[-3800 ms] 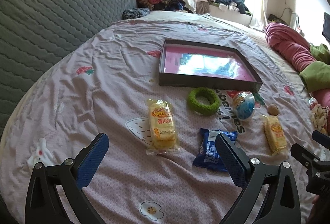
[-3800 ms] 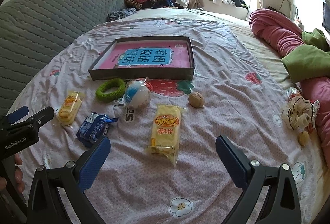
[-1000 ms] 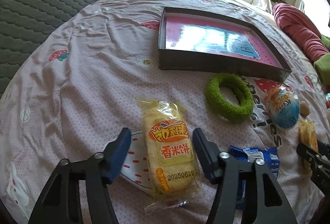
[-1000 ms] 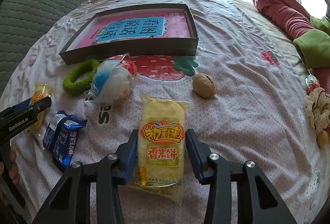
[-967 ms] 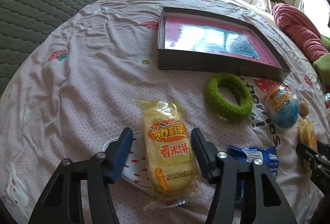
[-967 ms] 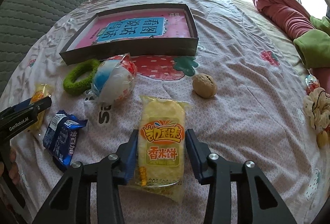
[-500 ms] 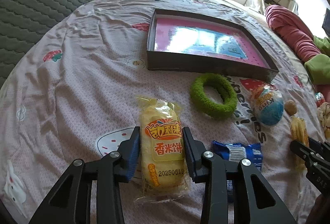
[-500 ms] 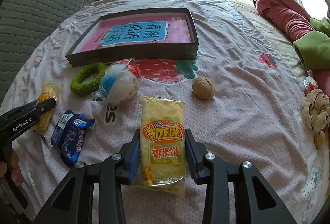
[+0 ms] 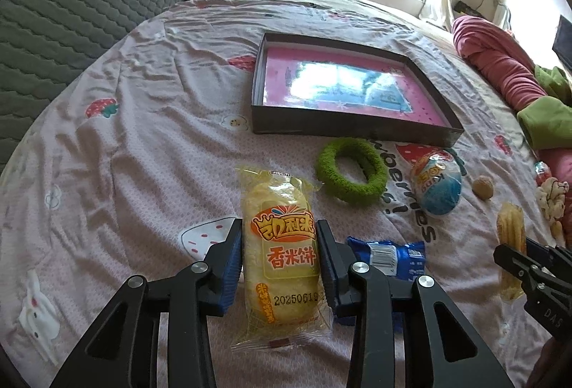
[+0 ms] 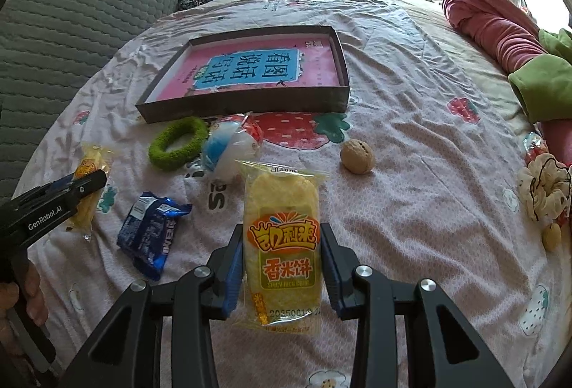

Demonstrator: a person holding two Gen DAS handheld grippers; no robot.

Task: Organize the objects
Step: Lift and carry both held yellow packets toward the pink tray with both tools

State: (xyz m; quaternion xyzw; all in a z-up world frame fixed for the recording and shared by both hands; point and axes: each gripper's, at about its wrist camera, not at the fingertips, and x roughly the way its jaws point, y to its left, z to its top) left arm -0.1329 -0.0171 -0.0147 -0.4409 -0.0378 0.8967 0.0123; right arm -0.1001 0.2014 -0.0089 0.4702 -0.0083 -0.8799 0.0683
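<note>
Left gripper [image 9: 280, 245]: clamped on a yellow rice-cracker packet with an orange logo [image 9: 282, 252], blue pads pressing both long sides, the packet's far end pointing towards the box.

Right gripper [image 10: 282, 252]: same story here, squeezing a second yellow rice-cracker packet [image 10: 280, 245] by its flanks; from the left wrist view this gripper shows at the right edge [image 9: 529, 266] with its packet seen edge-on [image 9: 511, 245].

Box: a shallow dark cardboard box with a pink and blue printed bottom [image 10: 250, 103] sits further up the bed, nothing inside it but that printed sheet [image 9: 343, 87].

Green ring: a fuzzy green fabric ring [image 9: 352, 171] lies just in front of the box's near wall, beside the left packet's far end [image 10: 178, 143].

Egg: a blue, white and red plastic-wrapped toy egg [image 10: 230, 148] rests right next to the ring, between it and the right packet [image 9: 436, 187].

Blue packet: a crinkled blue snack wrapper [image 10: 152, 234] lies flat between the two grippers, partly hidden behind the left one's right finger [image 9: 389, 254].

Walnut: a brown walnut [image 10: 357, 156] sits alone to the right of the egg, near the strawberry print [image 9: 482, 187].

Bed: a pink sheet with strawberry and rabbit prints [image 9: 143, 145] under everything, a grey quilted headboard [image 10: 71, 30] behind.

Right edge: a rolled pink blanket [image 10: 493, 19] and a green cloth [image 10: 543, 84].
</note>
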